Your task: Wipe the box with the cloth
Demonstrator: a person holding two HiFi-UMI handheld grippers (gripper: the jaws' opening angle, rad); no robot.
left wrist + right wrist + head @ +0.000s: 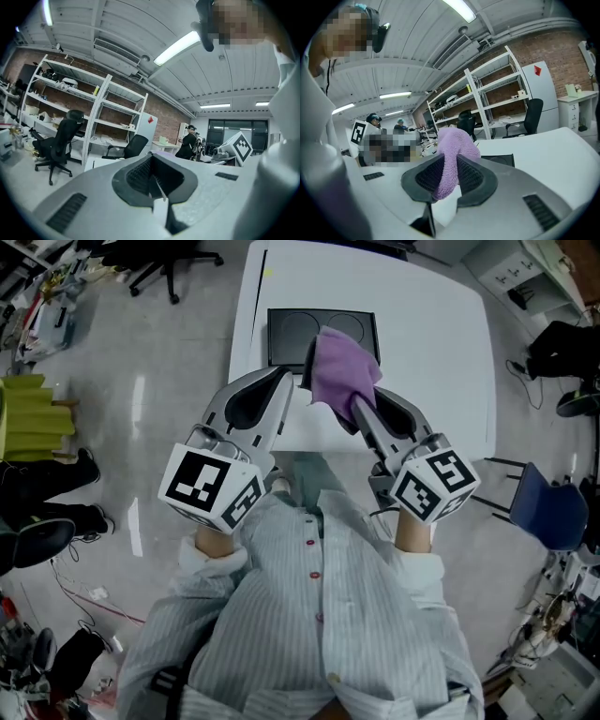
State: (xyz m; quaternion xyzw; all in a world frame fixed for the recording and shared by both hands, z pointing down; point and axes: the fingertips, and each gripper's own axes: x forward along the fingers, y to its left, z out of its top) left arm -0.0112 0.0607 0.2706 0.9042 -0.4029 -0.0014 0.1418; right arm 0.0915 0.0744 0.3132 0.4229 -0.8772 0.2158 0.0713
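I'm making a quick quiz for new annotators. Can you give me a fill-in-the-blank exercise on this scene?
1. The right gripper is shut on a ____ cloth.
2. The left gripper is shut with ____ between its jaws.
3. The black box lies on a ____ table.

Missing words: purple; nothing; white.
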